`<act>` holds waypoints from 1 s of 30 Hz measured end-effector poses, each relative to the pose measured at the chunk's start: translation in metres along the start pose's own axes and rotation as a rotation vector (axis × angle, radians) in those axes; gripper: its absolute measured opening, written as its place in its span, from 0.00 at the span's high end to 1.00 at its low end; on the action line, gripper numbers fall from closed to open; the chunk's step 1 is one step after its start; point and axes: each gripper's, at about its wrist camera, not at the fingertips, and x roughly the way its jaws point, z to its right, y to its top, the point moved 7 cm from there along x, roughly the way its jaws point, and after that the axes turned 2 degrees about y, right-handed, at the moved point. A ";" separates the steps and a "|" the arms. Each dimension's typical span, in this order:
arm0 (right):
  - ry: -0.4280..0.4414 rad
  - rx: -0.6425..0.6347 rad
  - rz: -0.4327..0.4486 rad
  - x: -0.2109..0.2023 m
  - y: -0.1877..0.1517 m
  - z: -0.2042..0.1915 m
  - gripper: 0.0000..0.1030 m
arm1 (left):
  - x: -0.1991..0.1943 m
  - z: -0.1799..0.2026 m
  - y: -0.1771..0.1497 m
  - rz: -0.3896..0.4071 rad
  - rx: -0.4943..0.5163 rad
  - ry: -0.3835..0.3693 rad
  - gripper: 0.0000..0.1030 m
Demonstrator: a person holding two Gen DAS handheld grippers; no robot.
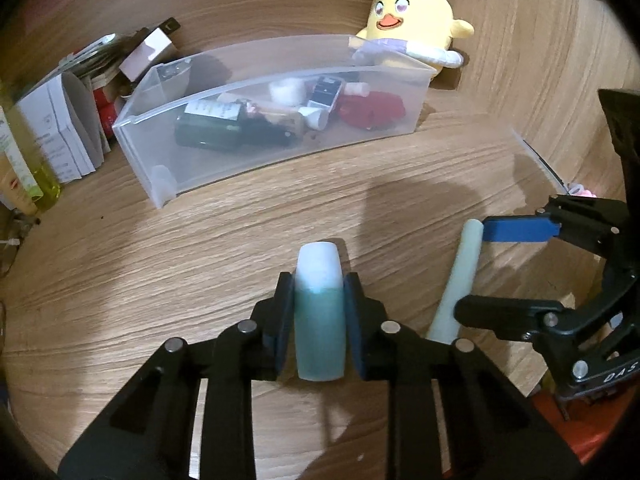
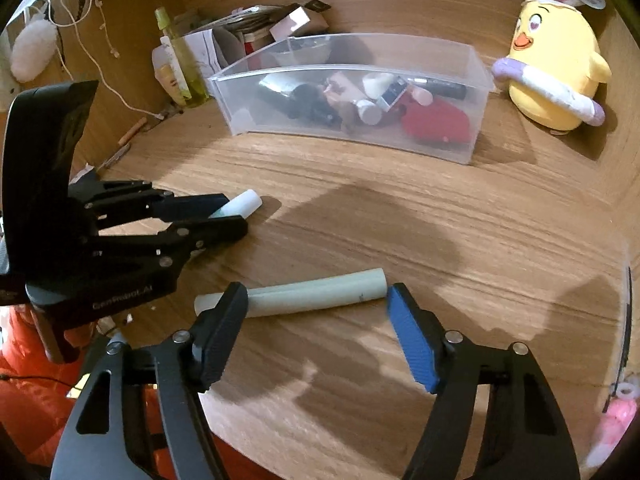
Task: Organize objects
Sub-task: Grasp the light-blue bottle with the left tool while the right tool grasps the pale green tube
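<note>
The wood-grain worktop [image 2: 460,232] carries everything here. At its far side stands a long translucent plastic bin [image 1: 280,152], holding a dark green glass bottle [image 1: 216,126] lying on its side, a red fabric pouch [image 1: 372,110], a small white jar [image 1: 286,90] and other small items too jumbled to tell apart. Just behind the bin's right end sits a yellow plush chick with bunny ears [image 2: 556,64]. Beyond the bin's left end lie white folded paper boxes [image 1: 64,132] and a yellow-green spray bottle [image 2: 182,54].

Nearer, the left tongs [image 1: 319,292] are pinching a small teal bottle with a frosted white cap [image 1: 319,320], pads pressed on both of its sides; the cap pokes out past the fingertips and the bottle lies low at the worktop. Just beside it to the right, a pale green slender tube [image 2: 316,292] lies flat on the worktop. The right tongs [image 2: 316,324] are spread wide around this tube, one black pad in front of its capped end, the blue pad just at its other end, neither visibly squeezing it.
</note>
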 end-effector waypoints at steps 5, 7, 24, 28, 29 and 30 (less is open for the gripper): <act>0.009 0.005 0.014 0.012 0.015 -0.004 0.34 | 0.000 -0.001 -0.002 0.011 0.003 -0.003 0.76; 0.002 -0.005 0.023 0.018 0.024 -0.005 0.37 | -0.001 0.001 -0.003 0.014 0.014 -0.005 0.76; -0.123 -0.005 -0.025 0.017 0.016 -0.003 0.47 | -0.006 -0.013 -0.011 0.016 -0.007 0.017 0.64; -0.124 0.034 -0.011 0.009 0.013 0.000 0.33 | -0.009 -0.009 -0.015 0.022 0.002 0.010 0.46; -0.116 0.050 -0.008 0.006 0.012 0.001 0.32 | -0.010 -0.007 -0.016 0.026 0.007 0.011 0.43; -0.109 0.065 -0.010 0.004 0.010 0.002 0.32 | -0.011 -0.004 -0.017 0.029 0.012 0.004 0.42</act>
